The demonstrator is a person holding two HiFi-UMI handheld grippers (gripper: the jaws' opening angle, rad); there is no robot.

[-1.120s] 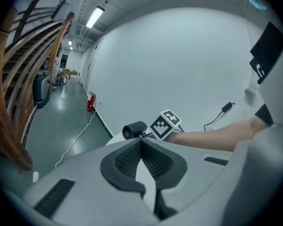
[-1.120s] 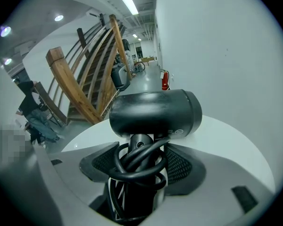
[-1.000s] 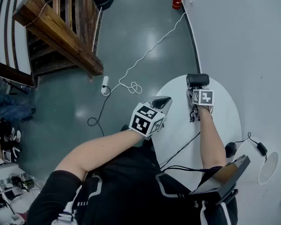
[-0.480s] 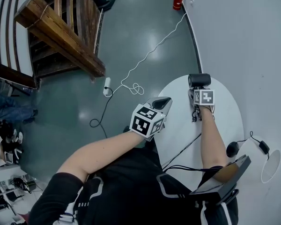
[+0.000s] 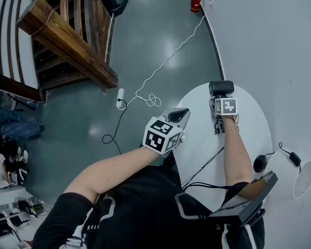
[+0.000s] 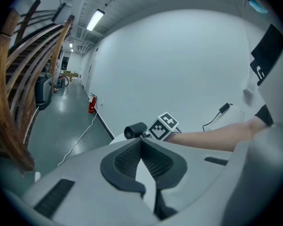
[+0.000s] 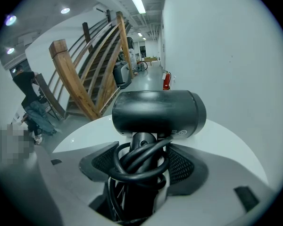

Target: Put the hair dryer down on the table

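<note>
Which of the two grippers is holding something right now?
The right gripper: its jaws clamp the cord-wrapped handle of the hair dryer. On the left gripper, the jaws meet at the tips with nothing between them.

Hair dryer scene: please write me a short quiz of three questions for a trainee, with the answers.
1. True or false: the right gripper is shut on the hair dryer.
2. What is wound round the dryer's handle? A) its black cord B) a towel C) tape
3. Short answer: what does the left gripper hold?
Key: 1 true; 2 A; 3 nothing, its jaws are together.
</note>
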